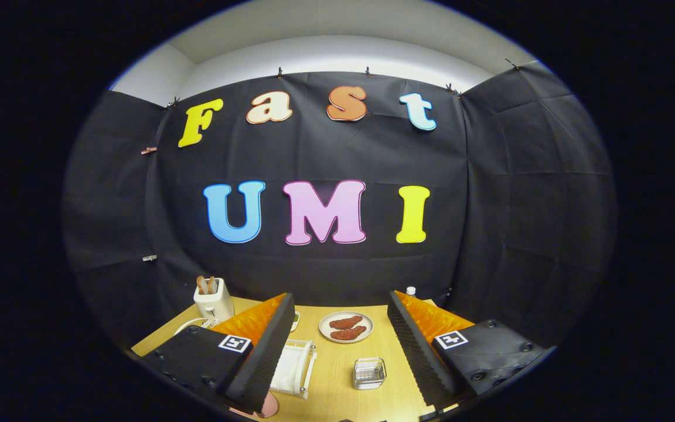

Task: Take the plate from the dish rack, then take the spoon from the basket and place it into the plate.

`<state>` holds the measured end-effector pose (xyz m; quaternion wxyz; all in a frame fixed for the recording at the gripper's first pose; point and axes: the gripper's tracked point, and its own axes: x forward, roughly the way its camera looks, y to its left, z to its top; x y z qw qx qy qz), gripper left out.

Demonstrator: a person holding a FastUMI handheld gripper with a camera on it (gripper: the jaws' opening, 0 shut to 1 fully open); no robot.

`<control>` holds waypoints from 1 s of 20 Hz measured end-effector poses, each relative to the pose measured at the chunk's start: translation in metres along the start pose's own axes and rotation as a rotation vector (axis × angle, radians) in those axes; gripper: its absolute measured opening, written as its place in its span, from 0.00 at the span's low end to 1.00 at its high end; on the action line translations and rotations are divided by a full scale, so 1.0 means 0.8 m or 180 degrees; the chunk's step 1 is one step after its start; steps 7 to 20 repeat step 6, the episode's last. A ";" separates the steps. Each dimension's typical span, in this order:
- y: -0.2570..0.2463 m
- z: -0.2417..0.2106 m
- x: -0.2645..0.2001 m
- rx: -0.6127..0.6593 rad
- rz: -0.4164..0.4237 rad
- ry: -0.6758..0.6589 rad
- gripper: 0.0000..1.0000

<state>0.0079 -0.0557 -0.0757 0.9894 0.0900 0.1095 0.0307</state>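
Gripper view: gripper (340, 346) fingers spread wide, holding nothing. Dish rack (294, 366) lies low between them, hard against the left finger; plate edge (pinkish) (269, 405) shows under that finger's tip. Basket (369, 373) sits just ahead, right of centre; spoon not discernible.

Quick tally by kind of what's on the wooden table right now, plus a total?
White toaster holding bread: 1
Round white plate with brown food pieces: 1
White wire dish rack: 1
Small metal mesh basket: 1
Pink plate at the rack: 1
Total: 5
Hand-held gripper open.
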 end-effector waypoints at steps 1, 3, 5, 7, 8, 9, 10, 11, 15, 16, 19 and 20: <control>0.000 0.000 0.000 -0.0004 0.0007 0.0003 0.97; 0.001 -0.001 0.000 -0.0002 0.0018 0.0011 0.97; 0.002 -0.002 0.000 -0.0007 0.0025 0.0019 0.98; 0.001 -0.003 0.000 -0.0008 0.0023 0.0026 0.98; 0.001 -0.003 0.000 -0.0008 0.0023 0.0026 0.98; 0.001 -0.003 0.000 -0.0008 0.0023 0.0026 0.98; 0.001 -0.003 0.000 -0.0008 0.0023 0.0026 0.98; 0.001 -0.003 0.000 -0.0008 0.0023 0.0026 0.98; 0.001 -0.003 0.000 -0.0008 0.0023 0.0026 0.98; 0.001 -0.003 0.000 -0.0008 0.0023 0.0026 0.98; 0.001 -0.003 0.000 -0.0008 0.0023 0.0026 0.98; 0.001 -0.003 0.000 -0.0008 0.0023 0.0026 0.98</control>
